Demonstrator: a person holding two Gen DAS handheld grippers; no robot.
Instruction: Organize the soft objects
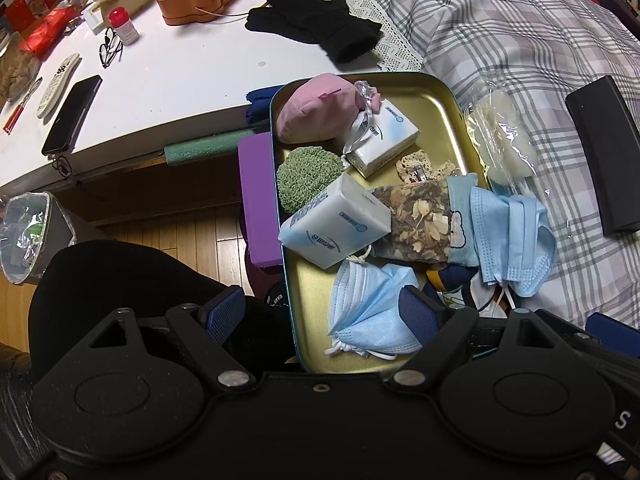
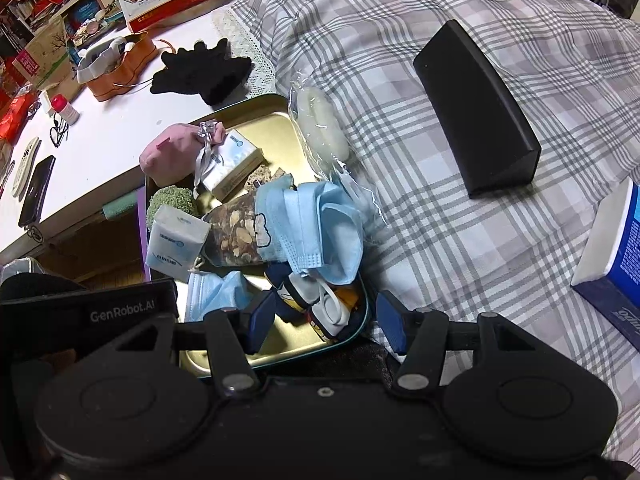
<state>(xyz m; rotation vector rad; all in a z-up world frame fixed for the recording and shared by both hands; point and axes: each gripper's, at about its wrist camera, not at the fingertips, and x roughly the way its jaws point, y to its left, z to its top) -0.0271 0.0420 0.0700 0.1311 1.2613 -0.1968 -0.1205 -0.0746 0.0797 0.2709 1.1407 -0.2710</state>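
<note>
A gold tray (image 1: pixel 420 104) (image 2: pixel 280 344) holds a pink pouch (image 1: pixel 316 108), two tissue packs (image 1: pixel 336 224), a green scrubber (image 1: pixel 306 176), a floral pouch (image 1: pixel 416 220), blue face masks (image 1: pixel 508 236) (image 2: pixel 320 224) and a cartoon-print cloth (image 2: pixel 316 304). My left gripper (image 1: pixel 320 312) is open and straddles the tray's near left rim, one finger over a folded mask (image 1: pixel 368 312). My right gripper (image 2: pixel 324 320) straddles the tray's near right corner, with the cartoon cloth and the rim between its fingers. Whether its pads press on them I cannot tell.
A plastic bag (image 1: pixel 504 136) with a white pad lies beside the tray on the checked bedspread (image 2: pixel 440 220). A black case (image 2: pixel 476 108) and a blue tissue box (image 2: pixel 616 248) lie further right. A black glove (image 1: pixel 316 24) lies on the white table (image 1: pixel 180 80). A person's dark knee (image 1: pixel 120 280) is at the left.
</note>
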